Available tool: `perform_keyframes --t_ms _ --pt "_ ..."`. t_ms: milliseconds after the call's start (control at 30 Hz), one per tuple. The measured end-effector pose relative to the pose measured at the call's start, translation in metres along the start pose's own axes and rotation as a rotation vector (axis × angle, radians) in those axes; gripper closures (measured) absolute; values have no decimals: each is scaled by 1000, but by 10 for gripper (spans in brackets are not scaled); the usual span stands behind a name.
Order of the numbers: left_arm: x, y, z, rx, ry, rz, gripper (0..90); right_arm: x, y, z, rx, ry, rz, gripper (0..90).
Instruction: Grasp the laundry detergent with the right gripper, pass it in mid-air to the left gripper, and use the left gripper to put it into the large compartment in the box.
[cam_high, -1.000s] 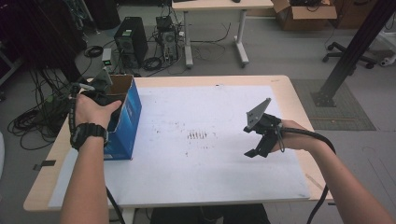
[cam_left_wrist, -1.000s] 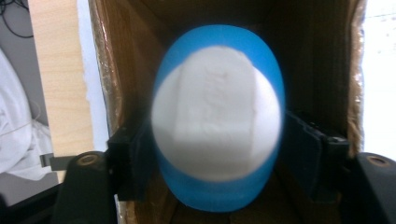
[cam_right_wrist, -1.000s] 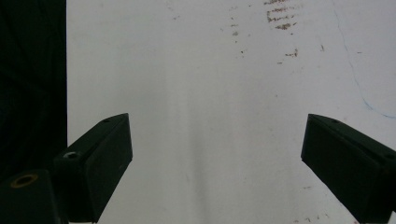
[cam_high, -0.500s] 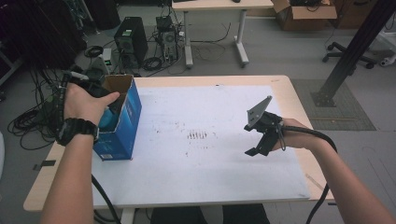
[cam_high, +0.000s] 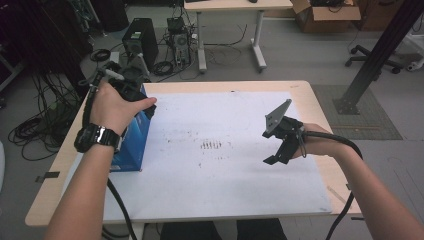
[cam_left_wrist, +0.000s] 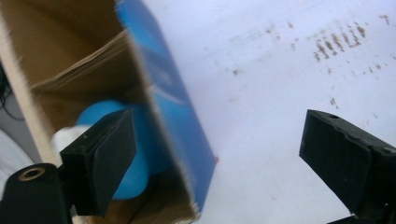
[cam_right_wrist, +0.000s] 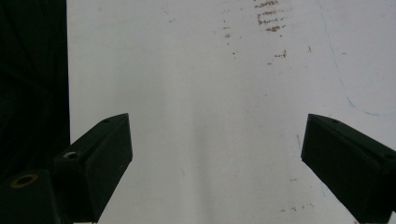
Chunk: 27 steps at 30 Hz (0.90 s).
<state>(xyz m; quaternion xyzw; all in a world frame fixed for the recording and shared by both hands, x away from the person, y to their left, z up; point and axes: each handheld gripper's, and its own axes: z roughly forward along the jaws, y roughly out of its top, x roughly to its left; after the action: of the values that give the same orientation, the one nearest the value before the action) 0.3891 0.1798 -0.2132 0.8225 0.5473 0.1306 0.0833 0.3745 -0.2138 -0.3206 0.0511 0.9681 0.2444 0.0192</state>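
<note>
An open blue cardboard box (cam_high: 134, 142) stands at the table's left edge. My left gripper (cam_high: 131, 90) hovers over its far end, largely covered by the hand. In the left gripper view, my left gripper (cam_left_wrist: 217, 140) is open, one jaw over the box's inside and the other over the white sheet (cam_left_wrist: 280, 84). Inside the box lie a blue rounded object (cam_left_wrist: 140, 163) and something white (cam_left_wrist: 65, 135). My right gripper (cam_high: 274, 156) is held above the right part of the sheet. It is open (cam_right_wrist: 215, 140) with nothing between its jaws.
A white sheet (cam_high: 225, 175) with small dark marks (cam_high: 211, 145) covers most of the wooden table (cam_high: 320, 105). Cables trail from both grippers. A computer tower (cam_high: 139, 42), floor cables and another table (cam_high: 230, 20) lie beyond the far edge.
My left hand has lifted the gripper from low at the box to above its far end. The right gripper has stayed where it was.
</note>
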Motion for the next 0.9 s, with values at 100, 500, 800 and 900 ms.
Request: perform_keyframes --t_ms 100,500,800,900 --pt "-14 4 7 -4 -33 55 84 0 0 -2 -2 2 5 83" --pt "-60 7 41 -24 -157 217 47 -5 -3 -6 -24 20 48 69" --pt "-77 7 52 -11 -182 263 47 -4 1 -7 -25 23 39 65" --pt "-79 8 53 -8 -186 264 45 -4 1 -8 -24 21 39 65"
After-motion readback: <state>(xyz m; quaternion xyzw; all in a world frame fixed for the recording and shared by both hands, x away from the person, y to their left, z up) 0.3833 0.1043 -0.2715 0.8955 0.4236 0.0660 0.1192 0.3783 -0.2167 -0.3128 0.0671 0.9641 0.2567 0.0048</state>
